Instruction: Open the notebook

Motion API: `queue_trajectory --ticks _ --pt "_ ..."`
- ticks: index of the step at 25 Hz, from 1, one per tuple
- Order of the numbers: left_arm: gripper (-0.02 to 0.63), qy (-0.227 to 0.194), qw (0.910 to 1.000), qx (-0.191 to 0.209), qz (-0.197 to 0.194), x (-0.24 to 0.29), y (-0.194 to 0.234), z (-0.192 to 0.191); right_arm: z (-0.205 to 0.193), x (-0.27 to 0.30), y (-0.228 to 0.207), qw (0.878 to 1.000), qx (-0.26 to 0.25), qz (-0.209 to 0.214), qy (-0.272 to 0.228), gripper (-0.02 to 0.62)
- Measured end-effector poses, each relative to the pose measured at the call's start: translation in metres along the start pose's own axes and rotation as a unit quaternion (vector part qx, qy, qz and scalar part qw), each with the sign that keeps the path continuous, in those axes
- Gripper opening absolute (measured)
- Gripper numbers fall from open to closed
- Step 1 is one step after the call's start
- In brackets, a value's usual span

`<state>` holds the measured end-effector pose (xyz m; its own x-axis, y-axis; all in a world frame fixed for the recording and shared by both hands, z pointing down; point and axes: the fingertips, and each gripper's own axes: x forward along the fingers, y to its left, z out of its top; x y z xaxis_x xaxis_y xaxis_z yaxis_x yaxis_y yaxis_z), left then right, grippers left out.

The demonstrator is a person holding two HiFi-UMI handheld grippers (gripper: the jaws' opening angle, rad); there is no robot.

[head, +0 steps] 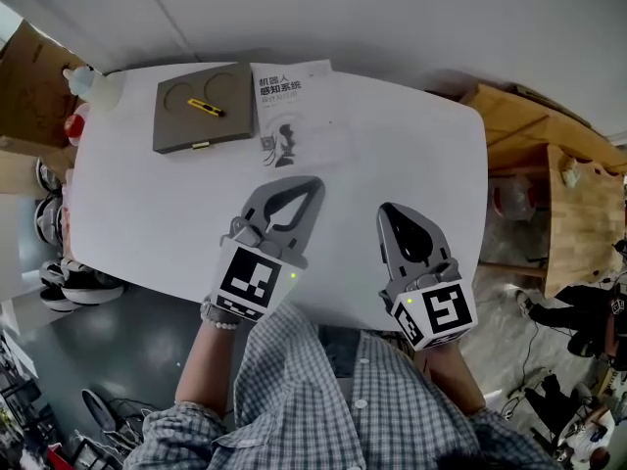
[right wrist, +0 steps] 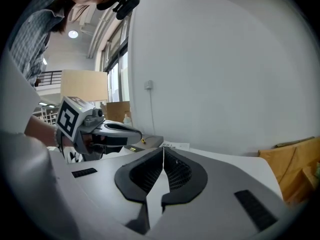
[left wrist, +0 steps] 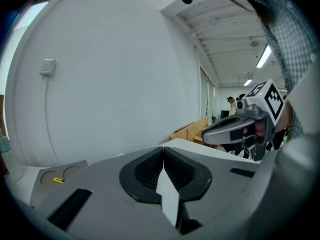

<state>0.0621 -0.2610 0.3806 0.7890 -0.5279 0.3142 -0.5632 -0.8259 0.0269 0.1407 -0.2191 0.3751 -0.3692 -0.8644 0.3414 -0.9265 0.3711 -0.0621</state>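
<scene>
Notebook [head: 181, 130]: flat, matte grey-brown cover with two pressed circles, at the far left of the white round-cornered table [head: 411, 145]. A small yellow tool [head: 206, 107] lies on the cover. A white booklet [head: 294, 96] sits just beside it with a Chinese heading too small to read. You hold both grippers over the near edge, tilted slightly down and well apart from the notebook. Left gripper [head: 315, 182] is clenched on nothing. Right gripper [head: 384, 209] is too, with its ribbed black pads [right wrist: 175, 171] meeting.
</scene>
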Motion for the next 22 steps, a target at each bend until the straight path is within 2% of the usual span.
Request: queue_trajectory --ticks 6,8,18,22 --pt "0.016 0.032 0.9994 0.016 0.000 0.027 0.005 -0.018 -0.012 0.011 -0.014 1.000 0.003 -0.001 0.014 0.021" --pt "0.086 0.048 0.9985 0.027 -0.006 0.037 0.007 -0.027 -0.016 0.017 -0.017 1.000 -0.003 0.002 0.018 0.021" --pt "0.133 0.105 0.9918 0.072 -0.009 0.082 0.013 -0.068 -0.031 0.030 -0.025 0.999 -0.001 0.016 0.035 0.022" --pt "0.146 0.111 0.9910 0.074 -0.016 0.100 0.016 -0.079 -0.035 0.032 -0.031 0.999 0.005 0.015 0.040 0.021"
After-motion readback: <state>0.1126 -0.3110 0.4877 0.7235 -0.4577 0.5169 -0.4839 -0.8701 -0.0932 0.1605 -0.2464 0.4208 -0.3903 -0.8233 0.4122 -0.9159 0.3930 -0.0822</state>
